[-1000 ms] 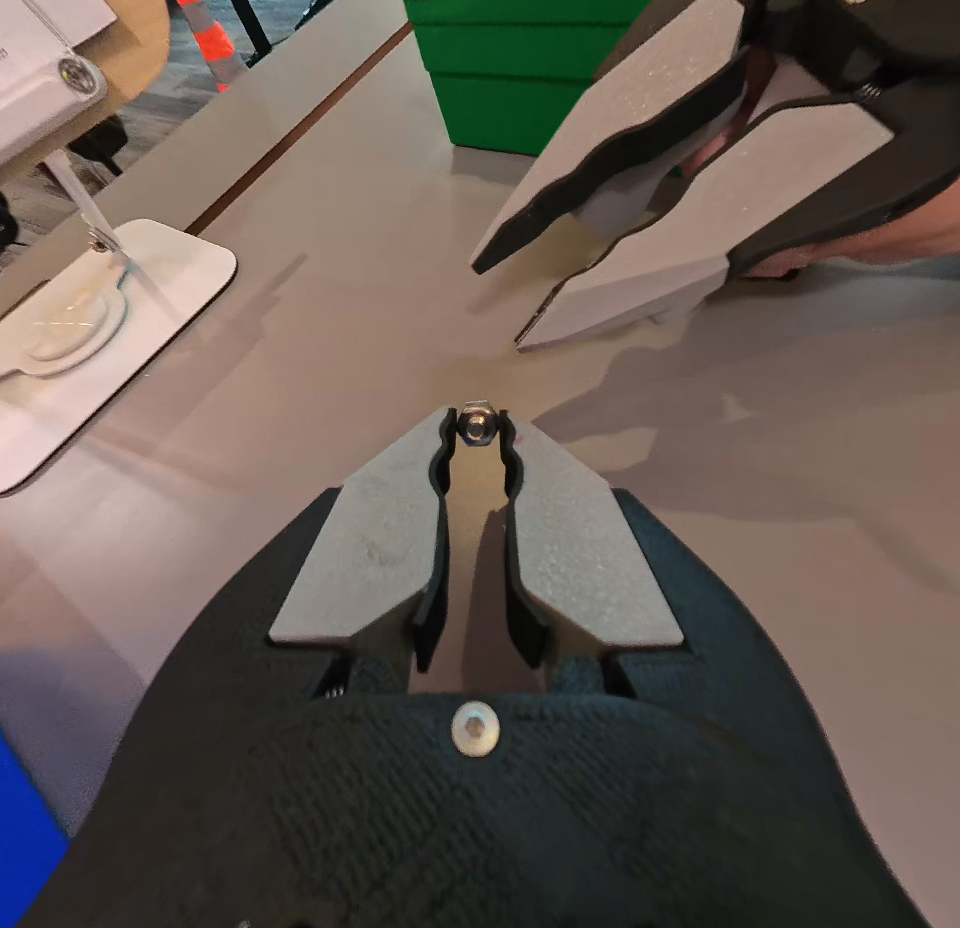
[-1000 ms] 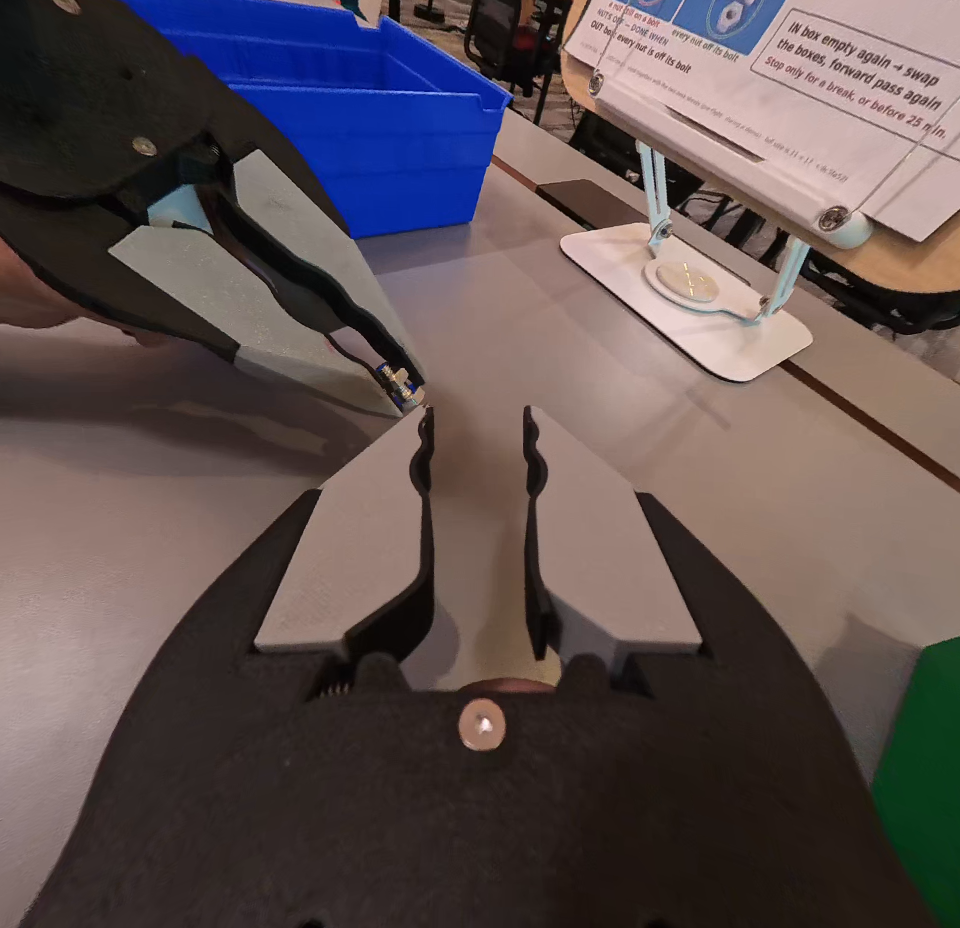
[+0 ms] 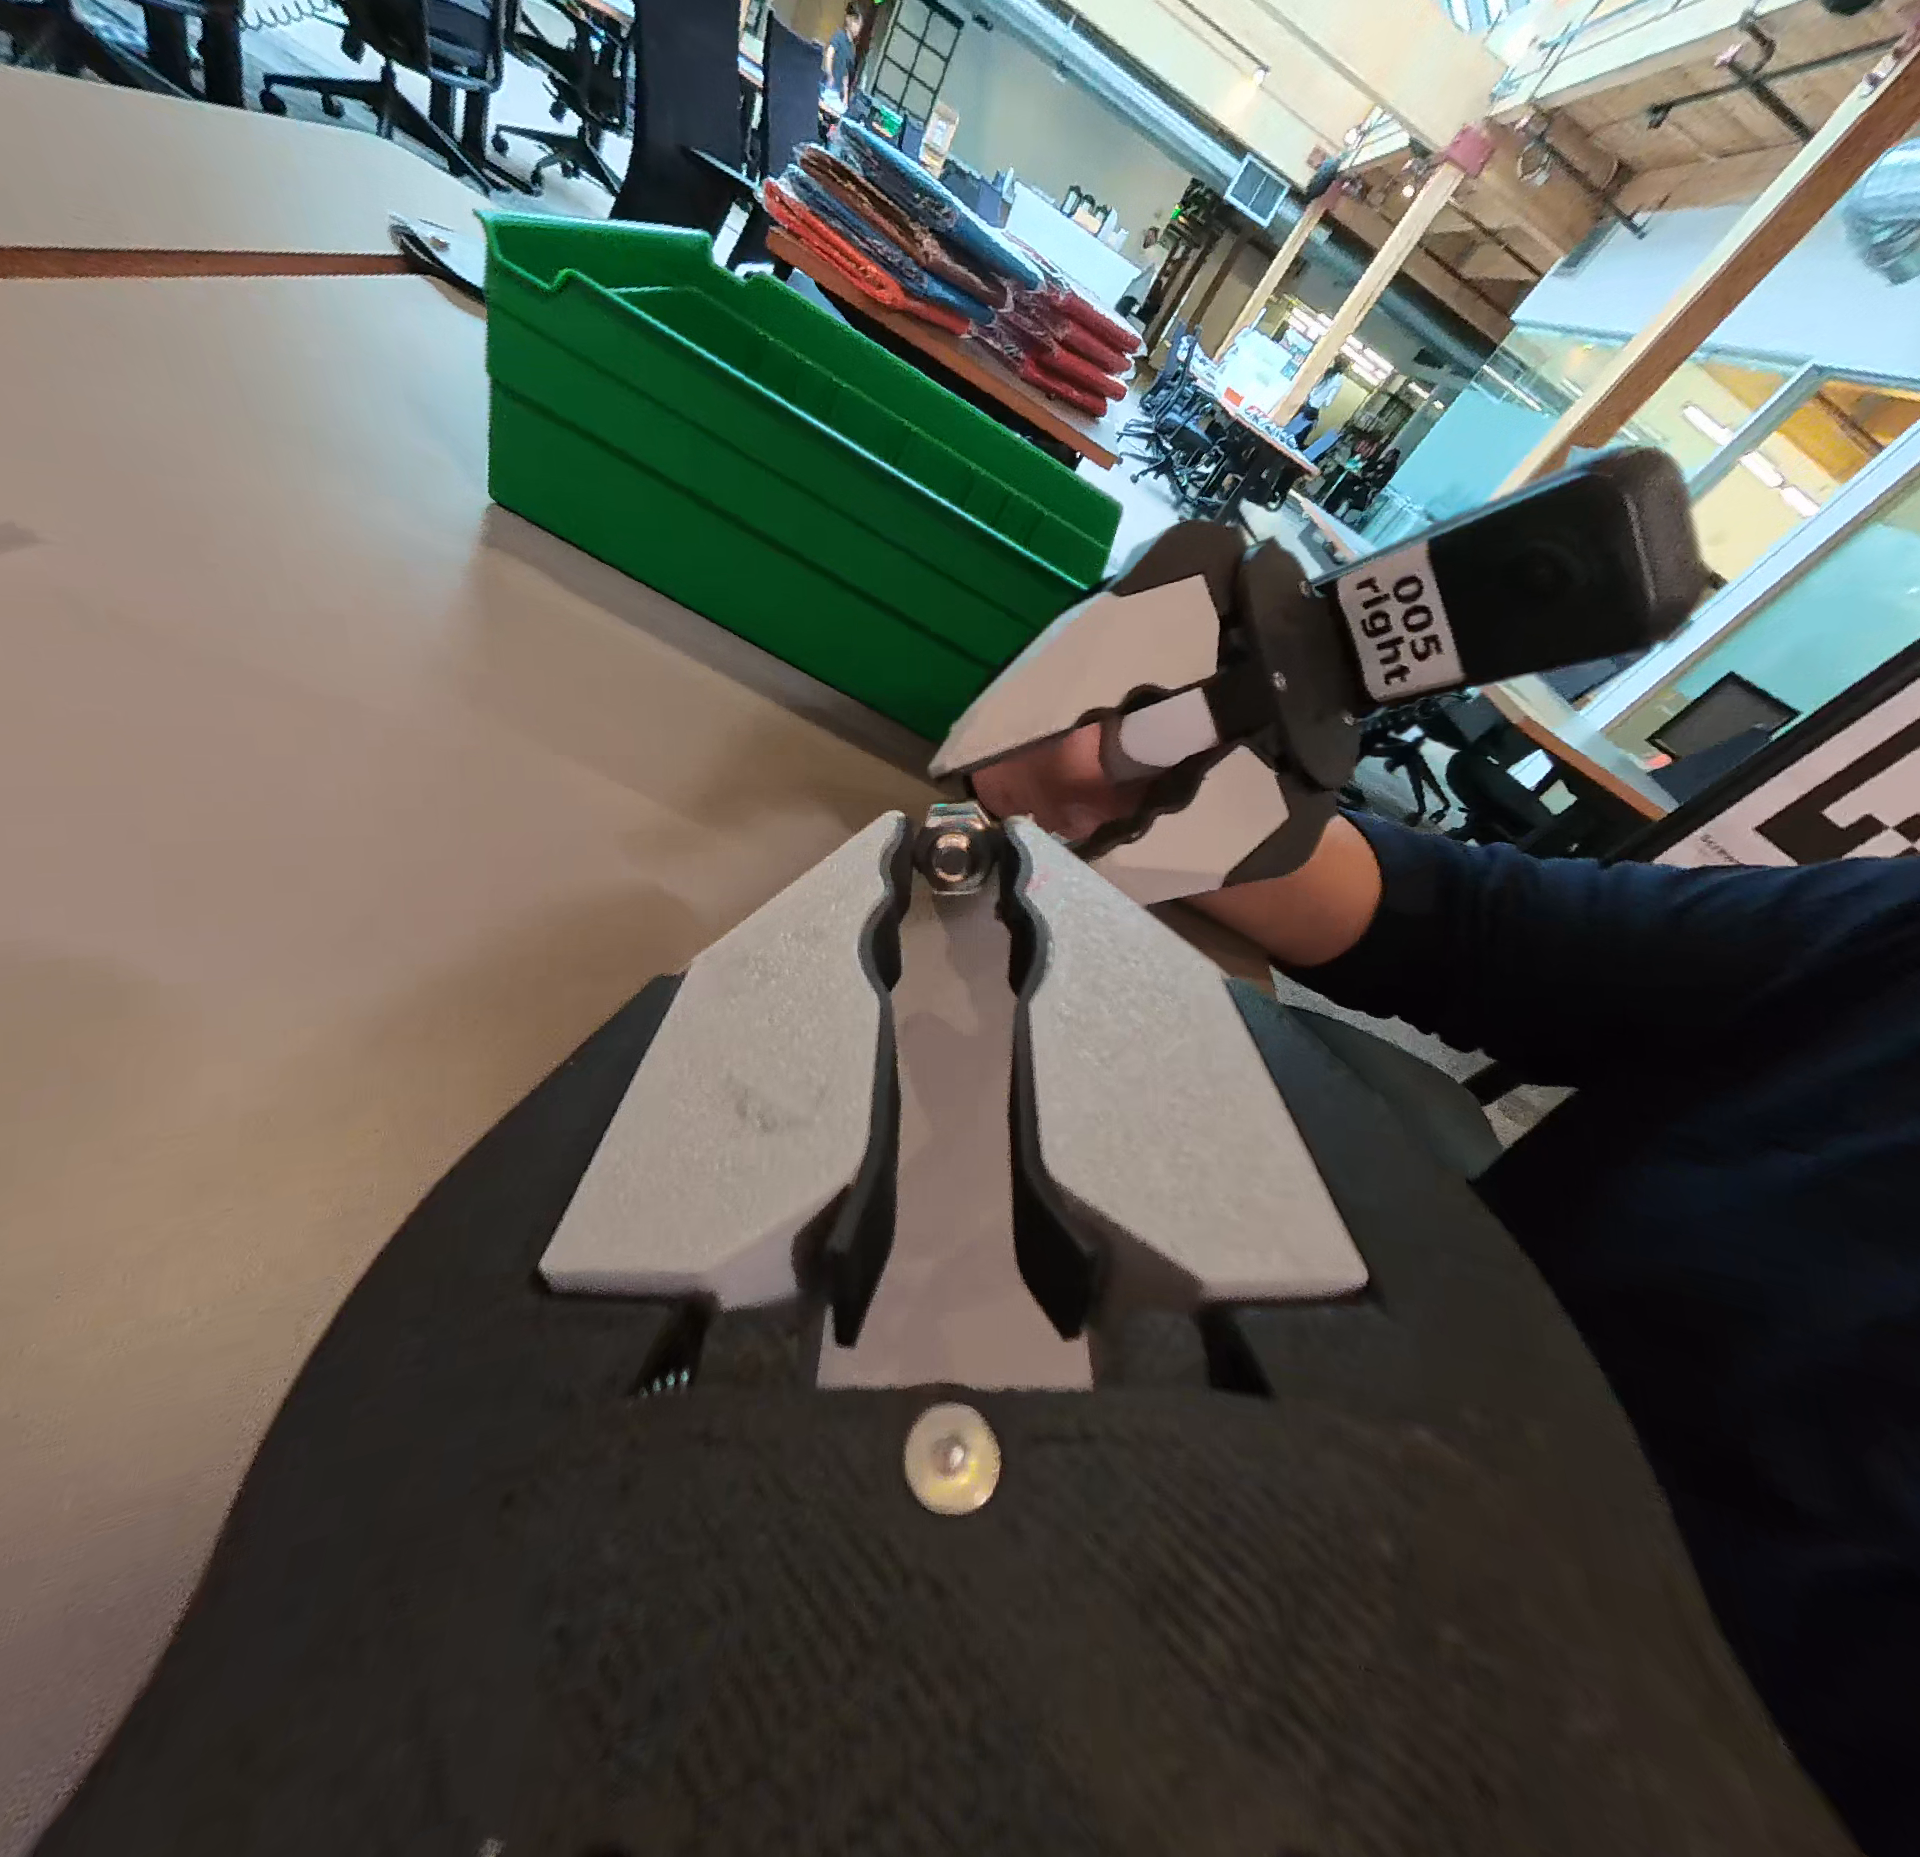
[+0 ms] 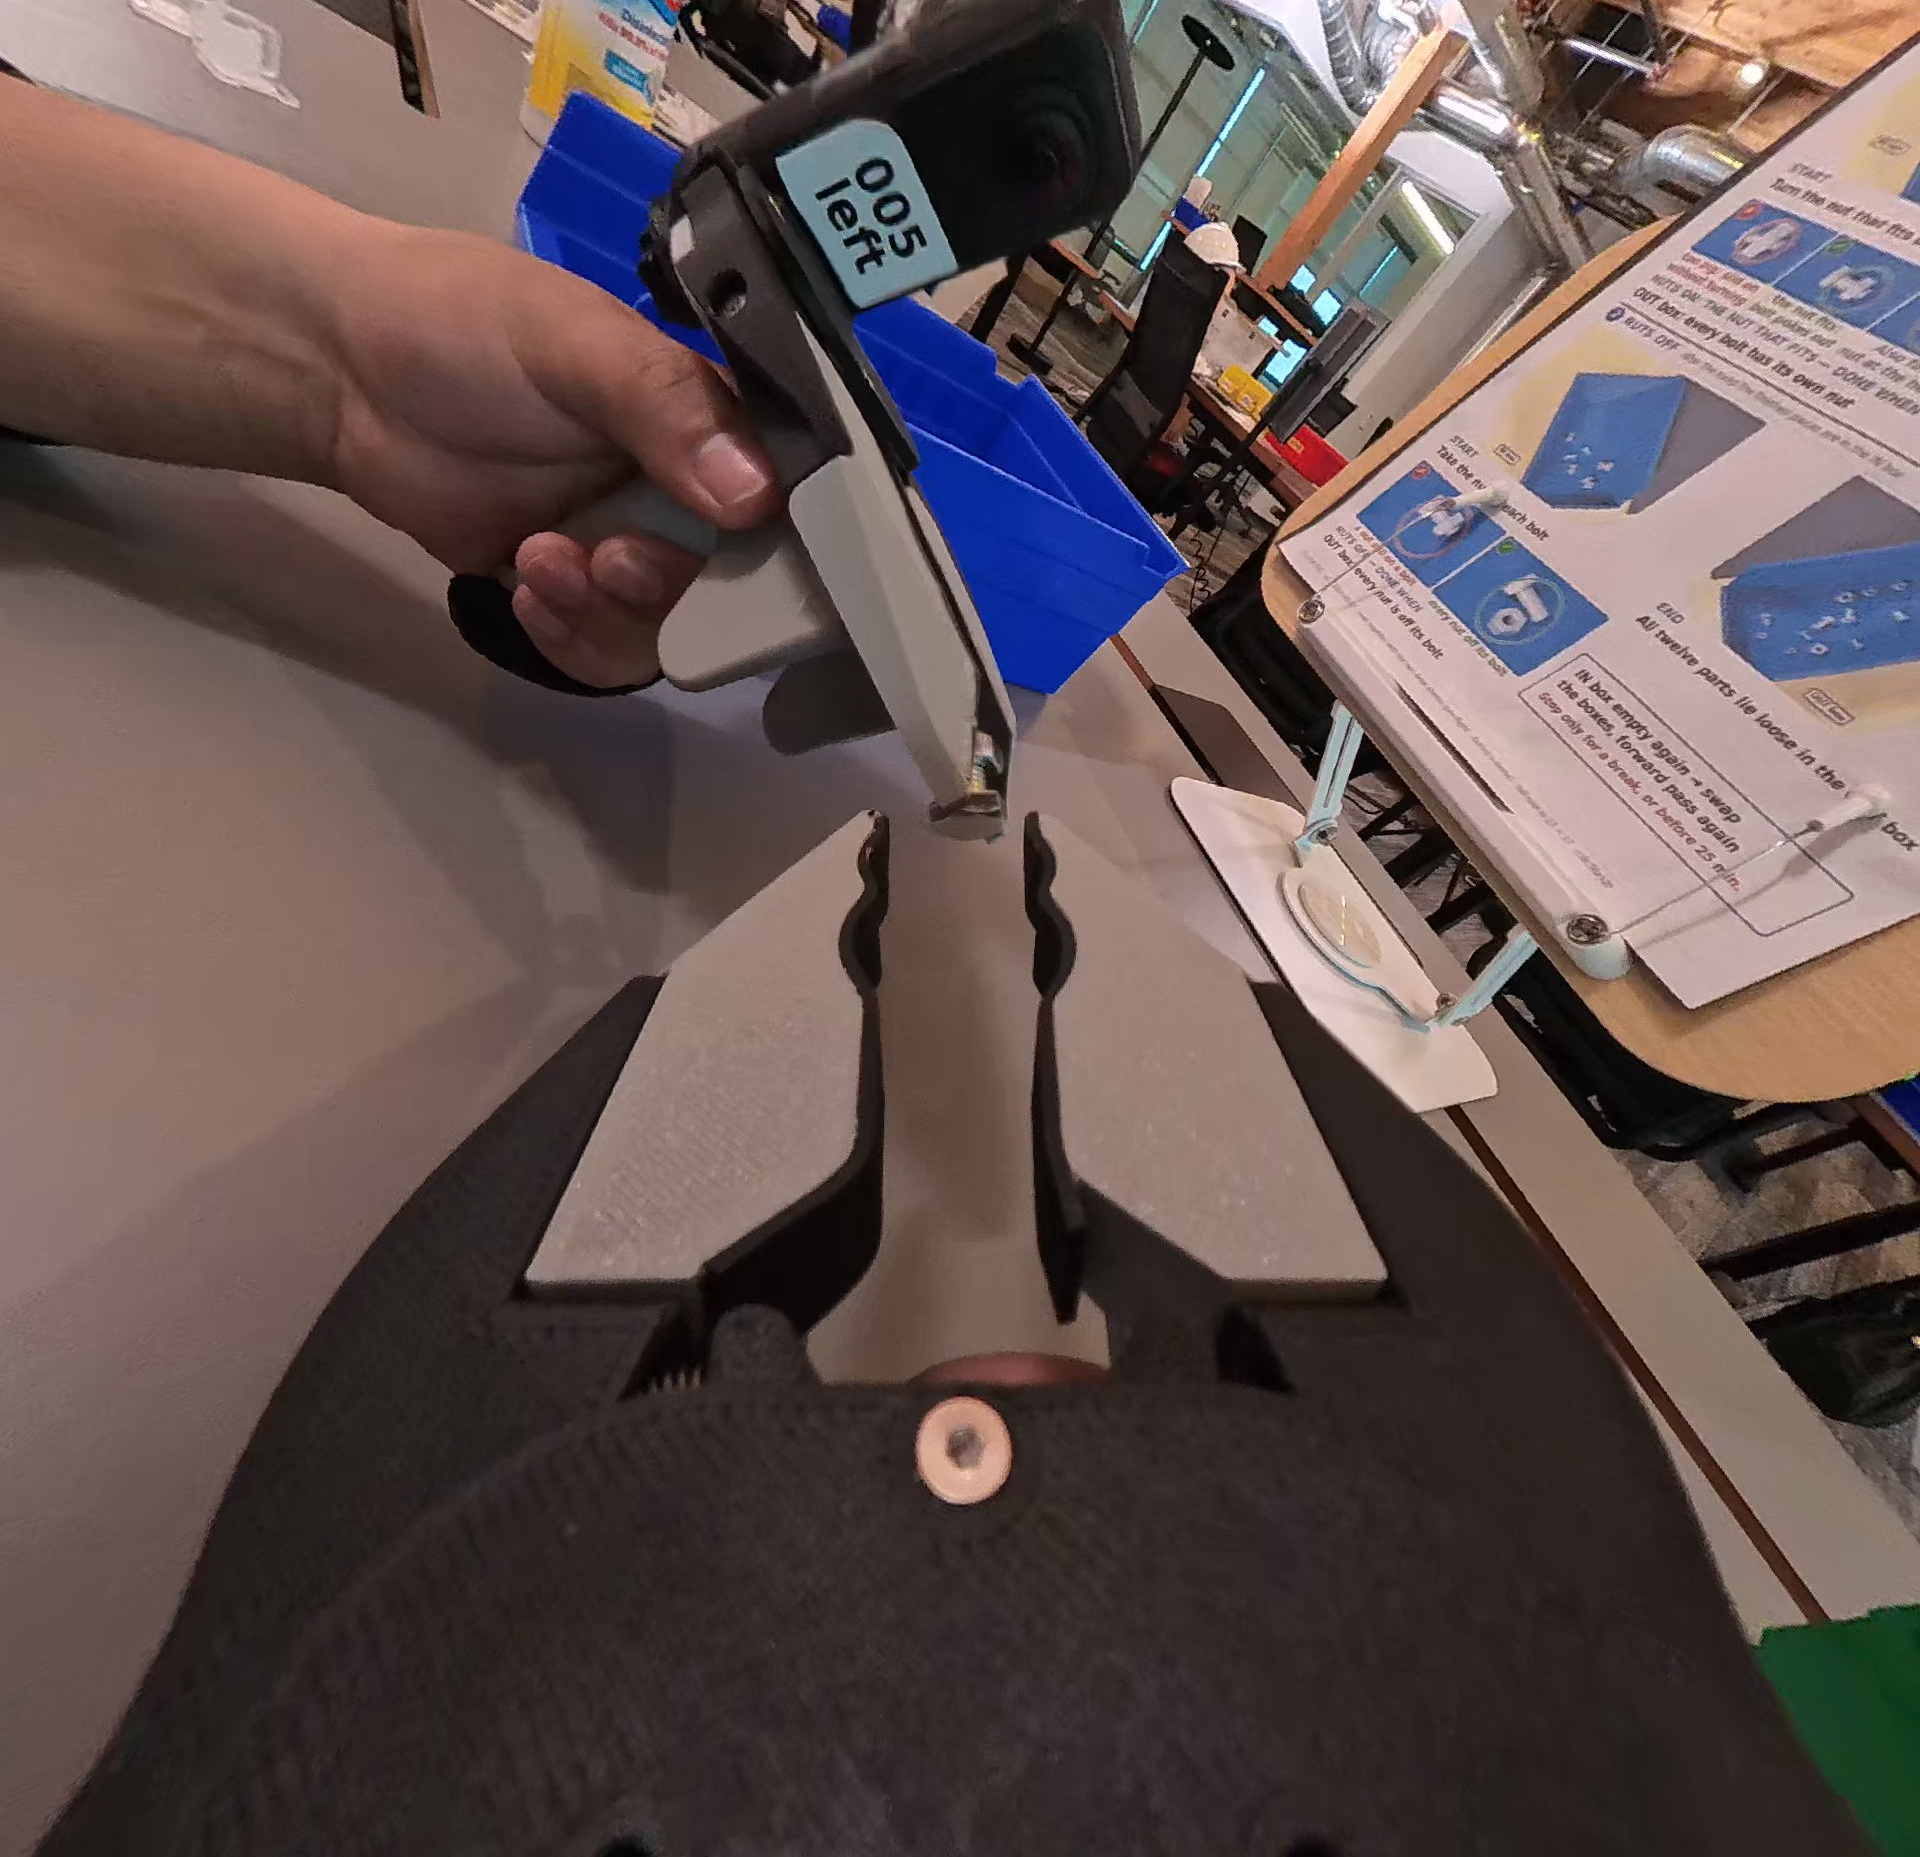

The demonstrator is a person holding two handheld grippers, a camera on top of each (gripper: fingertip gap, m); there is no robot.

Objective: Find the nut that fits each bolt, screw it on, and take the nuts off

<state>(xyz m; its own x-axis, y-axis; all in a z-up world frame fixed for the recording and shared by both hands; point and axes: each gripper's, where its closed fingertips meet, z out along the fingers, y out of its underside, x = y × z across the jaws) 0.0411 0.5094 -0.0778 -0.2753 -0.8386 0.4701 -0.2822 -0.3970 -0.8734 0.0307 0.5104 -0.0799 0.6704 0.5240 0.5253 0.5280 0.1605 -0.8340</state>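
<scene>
Bare grey table [image 3: 312,768] spreads frame-left, one green bin [image 3: 769,488] behind. Left gripper [image 3: 951,851] pinches one nutted bolt [image 3: 956,857] centre-frame; right gripper [image 4: 951,831] gapes empty beside one blue bin [image 4: 997,519].

Open-plan workshop office, rows of office chairs [image 3: 436,31], timber beams [image 3: 1361,280], exposed ducts [image 4: 1662,160]

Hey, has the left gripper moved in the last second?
Yes. The left gripper has lifted off the table and turned tip-down, in front of the blue bin, shut on the bolt.
</scene>
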